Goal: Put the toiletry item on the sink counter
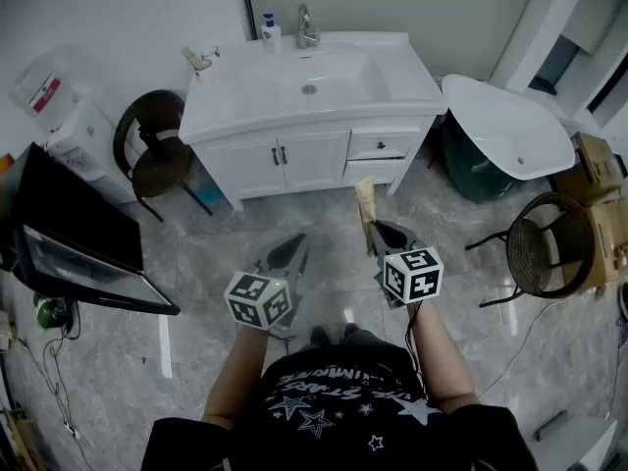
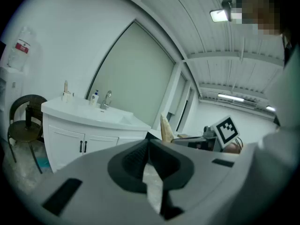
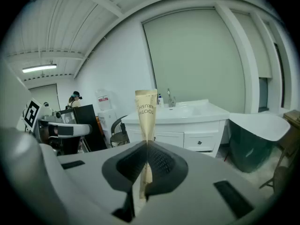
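- Between the jaws of the right claw (image 3: 146,143) we see a thin beige toothbrush packet (image 3: 146,108). The jaws are pinched tight on its lower end.
- The packet's long axis runs in line with the jaws. Its free end sticks out past the tips and, in the head view, aims at the vanity.
- Just to our left, the left claw (image 1: 292,245) has its jaws together with nothing in them, level with the right one.
- Ahead, across bare floor (image 1: 324,214), the white tabletop (image 1: 235,101) around the basin (image 1: 309,84) stands well apart from both claws.
- We judge the right hand must carry the packet forward. The bare strip right of the basin looks like the closest landing spot for it.
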`<move>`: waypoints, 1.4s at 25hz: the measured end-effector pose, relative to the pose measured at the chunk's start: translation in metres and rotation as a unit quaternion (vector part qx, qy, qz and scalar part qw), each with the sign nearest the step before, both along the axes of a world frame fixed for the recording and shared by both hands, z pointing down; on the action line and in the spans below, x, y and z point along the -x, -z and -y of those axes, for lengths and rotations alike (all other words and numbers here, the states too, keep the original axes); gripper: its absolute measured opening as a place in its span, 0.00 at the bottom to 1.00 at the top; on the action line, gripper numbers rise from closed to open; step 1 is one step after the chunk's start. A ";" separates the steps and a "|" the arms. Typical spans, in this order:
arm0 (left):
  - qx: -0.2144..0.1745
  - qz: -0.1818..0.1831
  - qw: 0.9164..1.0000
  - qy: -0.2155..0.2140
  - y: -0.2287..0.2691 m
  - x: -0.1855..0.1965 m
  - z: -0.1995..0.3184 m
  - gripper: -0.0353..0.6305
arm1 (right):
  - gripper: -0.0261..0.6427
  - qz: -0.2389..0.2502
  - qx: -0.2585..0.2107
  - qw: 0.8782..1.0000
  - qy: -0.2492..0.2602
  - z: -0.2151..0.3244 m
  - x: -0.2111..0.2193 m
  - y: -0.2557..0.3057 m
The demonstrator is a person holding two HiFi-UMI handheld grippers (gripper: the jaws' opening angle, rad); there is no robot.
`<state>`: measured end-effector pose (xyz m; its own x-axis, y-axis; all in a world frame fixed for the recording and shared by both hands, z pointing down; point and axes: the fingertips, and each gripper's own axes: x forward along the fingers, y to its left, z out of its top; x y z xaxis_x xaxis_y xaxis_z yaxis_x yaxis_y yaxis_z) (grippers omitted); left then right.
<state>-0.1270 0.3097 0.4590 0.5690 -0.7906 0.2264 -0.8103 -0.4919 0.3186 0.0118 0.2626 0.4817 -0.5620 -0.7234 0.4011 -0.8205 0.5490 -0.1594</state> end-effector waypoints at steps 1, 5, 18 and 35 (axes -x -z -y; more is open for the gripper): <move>0.000 0.001 1.000 -0.003 -0.001 -0.001 -0.001 0.08 | 0.06 0.000 0.000 1.000 0.000 0.001 0.001 -0.001; 0.004 0.002 1.000 -0.006 -0.005 0.000 -0.003 0.08 | 0.06 0.000 0.003 1.000 0.000 0.003 0.007 -0.003; 0.010 -0.007 1.000 -0.004 -0.017 0.014 -0.008 0.08 | 0.06 -0.010 0.001 1.000 0.011 -0.006 0.021 -0.010; 0.018 0.001 1.000 -0.018 -0.021 0.020 0.014 0.08 | 0.06 0.016 0.022 0.999 -0.036 0.020 -0.001 -0.017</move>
